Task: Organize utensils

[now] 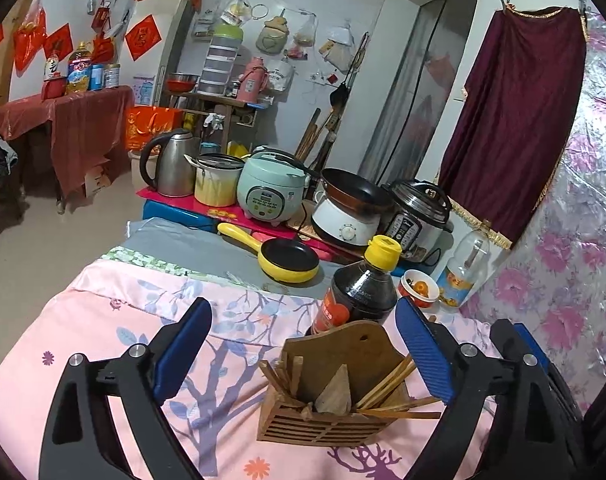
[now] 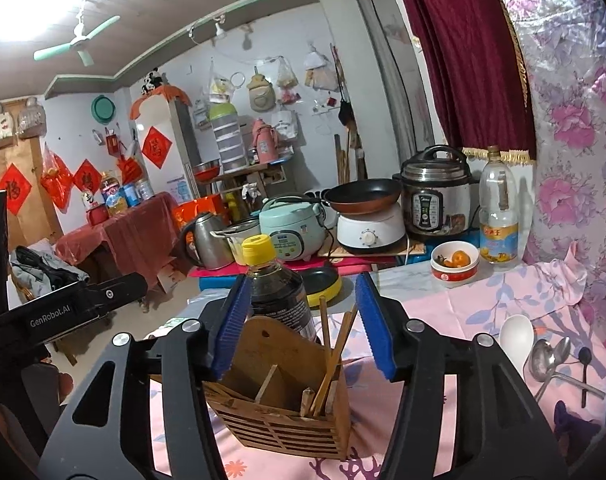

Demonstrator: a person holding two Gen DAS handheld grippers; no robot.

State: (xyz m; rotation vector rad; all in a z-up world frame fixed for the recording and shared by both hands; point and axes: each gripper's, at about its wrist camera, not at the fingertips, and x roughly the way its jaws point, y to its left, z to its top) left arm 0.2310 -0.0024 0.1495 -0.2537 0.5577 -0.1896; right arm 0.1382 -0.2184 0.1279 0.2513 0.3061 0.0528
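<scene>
I have both grippers over the pink floral cloth (image 1: 103,320) that covers the counter. The wooden utensil holder (image 1: 331,412) stands upright on that cloth, with chopsticks (image 1: 387,384) leaning out of its compartments.

My left gripper (image 1: 303,352) has its jaws released and spread wide, empty, with the holder lying between and just ahead of them. My right gripper (image 2: 303,320) is also released and holds nothing; its blue pads (image 2: 377,324) stand either side of the holder's tall back panel, and I cannot tell whether they touch it.

A dark sauce bottle with a yellow cap (image 2: 271,288) stands directly behind the holder, very near its back panel, and blocks the way forward. Beyond it lies a small yellow frying pan (image 1: 289,258), and further back a row of appliances: a steel kettle (image 1: 171,164), a pale green rice cooker (image 1: 269,188), a pan on a white cooker (image 1: 351,204) and a pressure cooker (image 2: 435,192).

To the right of the holder, well apart from it, a white spoon (image 2: 515,340), metal spoons (image 2: 551,356) and a small dark spoon (image 2: 584,364) lie loose on the cloth. A bowl with orange fruit (image 2: 455,264) and a clear bottle (image 2: 497,208) stand behind them near the floral wall.
</scene>
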